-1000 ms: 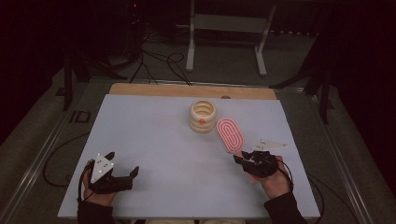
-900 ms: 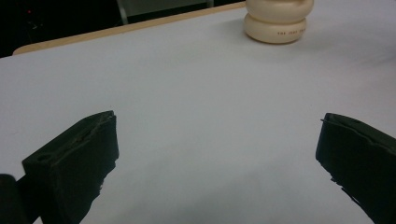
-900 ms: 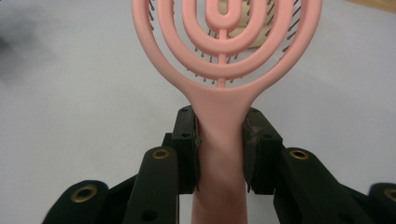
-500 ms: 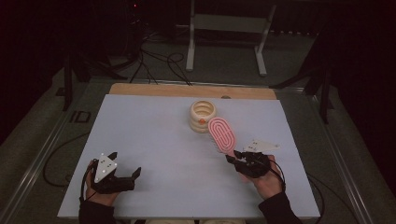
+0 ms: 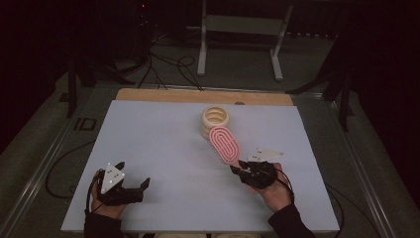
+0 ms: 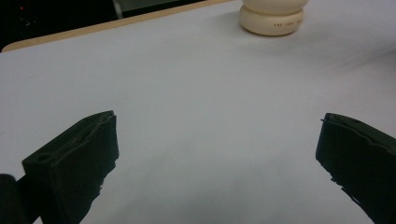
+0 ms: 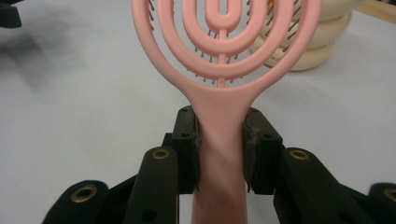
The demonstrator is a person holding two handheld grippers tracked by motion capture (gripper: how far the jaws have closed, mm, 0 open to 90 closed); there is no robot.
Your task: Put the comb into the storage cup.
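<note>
My right gripper [image 7: 220,140] clamps the pink hairbrush [image 7: 224,60] handle, head toward eleven o'clock; my left gripper [image 6: 217,140] gapes wide, empty.

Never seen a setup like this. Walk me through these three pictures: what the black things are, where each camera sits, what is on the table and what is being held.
A person sits at a table and holds one black hand tool in each hand. Each tool ends in two-jaw tongs.

The wide picture comes from a fixed camera above, looking forward and down. The other two come from cameras riding on the tools, looking along their jaws.

The left tongs stand open over bare table, holding nothing. The right tongs are clamped on the handle of a pink hairbrush, its oval head pointing away from the person.

Beyond the brush stands a cream ribbed holder, looking like stacked rings.
</note>
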